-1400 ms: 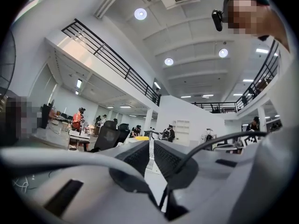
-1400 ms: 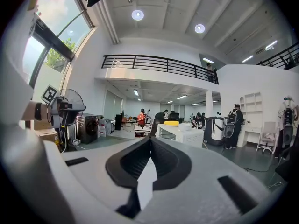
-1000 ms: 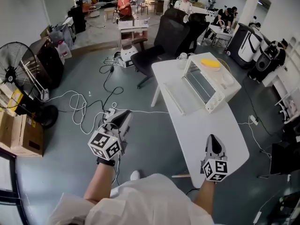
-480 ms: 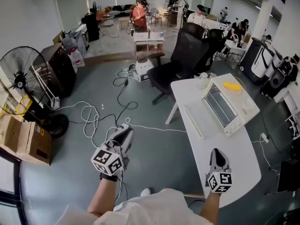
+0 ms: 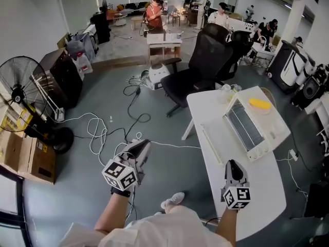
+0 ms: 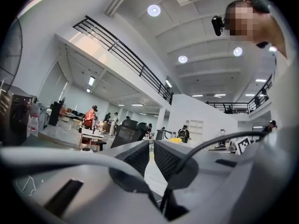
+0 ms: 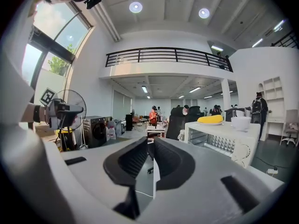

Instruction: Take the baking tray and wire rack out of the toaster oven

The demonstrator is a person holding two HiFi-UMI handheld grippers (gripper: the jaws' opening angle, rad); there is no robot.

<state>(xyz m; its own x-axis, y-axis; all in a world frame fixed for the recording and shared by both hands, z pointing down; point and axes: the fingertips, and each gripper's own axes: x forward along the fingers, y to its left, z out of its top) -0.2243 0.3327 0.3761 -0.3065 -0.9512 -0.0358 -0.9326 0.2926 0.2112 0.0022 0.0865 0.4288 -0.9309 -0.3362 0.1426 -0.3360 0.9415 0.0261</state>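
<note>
The white toaster oven (image 5: 253, 128) stands on the far half of the white table (image 5: 241, 189); its door (image 5: 212, 140) looks folded down toward the table's left edge. I cannot make out the baking tray or the wire rack inside. My right gripper (image 5: 232, 164) hovers over the table's near part, well short of the oven, its jaws opening by a narrow gap with nothing between them. In the right gripper view the oven (image 7: 218, 141) is ahead to the right of the right gripper (image 7: 152, 148). My left gripper (image 5: 141, 149) is shut and empty over the floor, left of the table.
A yellow object (image 5: 259, 104) lies on the oven's top, with a white bowl (image 7: 241, 122) beside it. A black office chair (image 5: 201, 66) stands at the table's far end. Cables (image 5: 97, 130), a standing fan (image 5: 23, 99) and cardboard boxes (image 5: 25, 153) lie to the left.
Both grippers have travelled forward with the person's steps, so the table and oven now sit nearer and lower in the head view. A shoe has come into view below.
</note>
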